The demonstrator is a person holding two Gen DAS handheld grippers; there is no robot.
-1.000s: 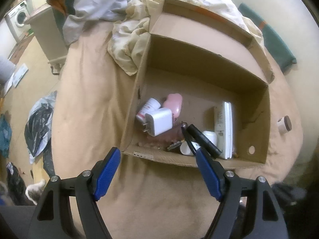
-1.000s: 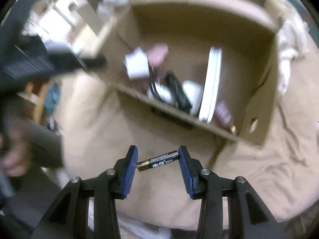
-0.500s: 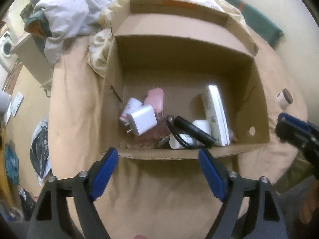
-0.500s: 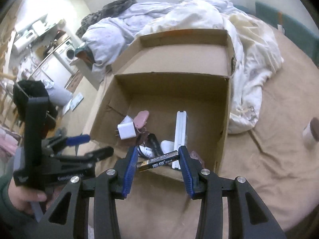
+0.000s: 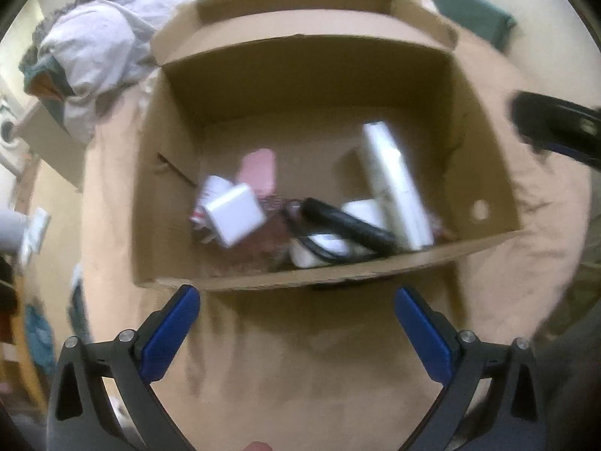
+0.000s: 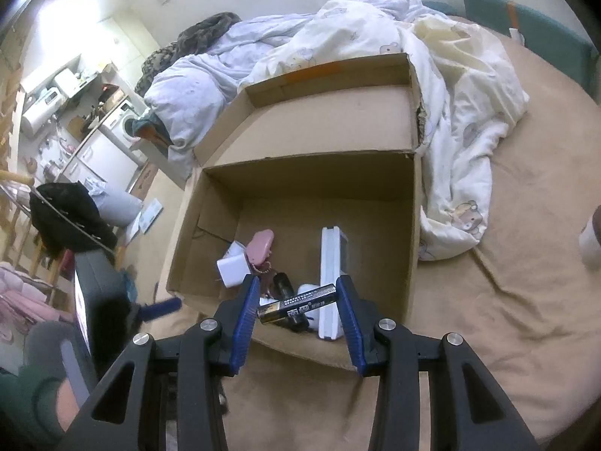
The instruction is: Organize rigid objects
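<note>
An open cardboard box (image 6: 413, 240) (image 5: 150, 195) lies on a tan bed sheet. Inside it are a white charger (image 5: 234, 220) (image 6: 233, 268), a pink case (image 5: 259, 169) (image 6: 259, 244), a black tube (image 5: 349, 221), a long white flat item (image 5: 394, 188) (image 6: 328, 278) and other small things. My right gripper (image 6: 298, 302) is shut on a black battery (image 6: 296, 302), held crosswise above the box's near wall. My left gripper (image 5: 296, 319) hangs just before the box's near wall, its jaws still opening wide with nothing between them.
A rumpled white duvet (image 6: 432, 75) lies behind and right of the box. A small brown-capped white jar (image 6: 591, 236) stands on the sheet at the far right. The room's floor, a washing machine (image 6: 120, 127) and clutter are to the left.
My left gripper let go of the black tube into the box, spread wider and drew back toward the near wall. My right gripper carried the battery up over the box's near edge.
</note>
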